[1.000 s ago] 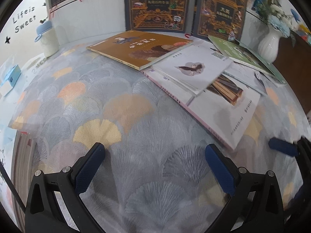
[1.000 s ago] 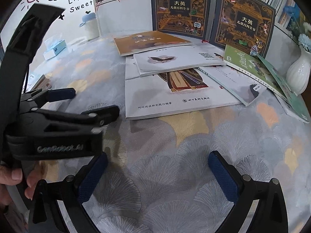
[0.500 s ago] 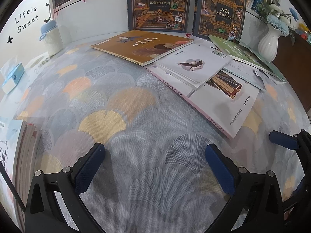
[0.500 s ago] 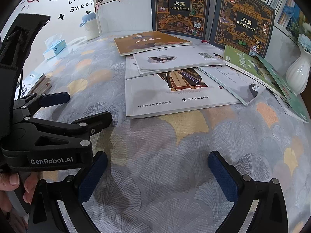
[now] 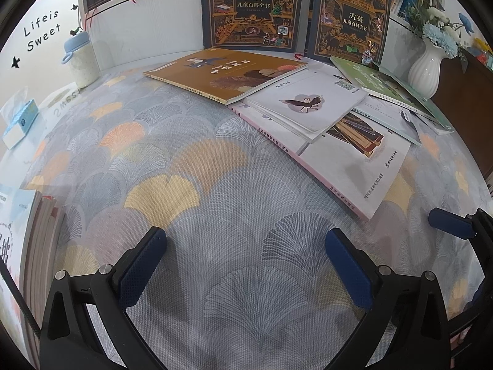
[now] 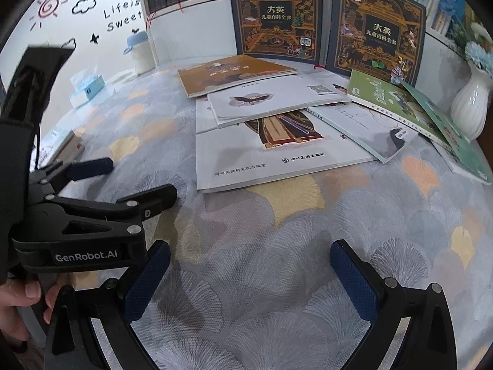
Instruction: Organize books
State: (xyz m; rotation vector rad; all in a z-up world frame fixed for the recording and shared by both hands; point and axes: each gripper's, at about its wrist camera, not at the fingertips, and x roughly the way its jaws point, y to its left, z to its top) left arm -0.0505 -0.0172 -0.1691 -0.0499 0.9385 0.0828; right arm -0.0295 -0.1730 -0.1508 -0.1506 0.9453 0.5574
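Several books lie overlapped on the leaf-patterned tablecloth (image 5: 191,166): a brown book (image 5: 222,74), a white book with a bird (image 5: 308,104), and under it a large white book with a robed figure (image 5: 354,160). A green book (image 5: 385,83) lies at the right. Two dark encyclopedias (image 5: 251,9) stand upright behind them. My left gripper (image 5: 246,265) is open over bare cloth, short of the large white book (image 6: 277,154). The right gripper (image 6: 249,277) is also open and holds nothing. The left gripper (image 6: 140,177) shows beside it, to its left.
A stack of books (image 5: 27,246) sits at the table's left edge. A white vase (image 6: 471,104) with blue flowers stands at the back right. A white bottle (image 6: 143,52) and a tissue box (image 6: 86,89) stand at the back left. A hand (image 6: 18,302) grips the left tool.
The left wrist view has drawn back and shifted, so the stack of books at the left edge has come into sight. The right gripper has hardly moved. Both stay open.
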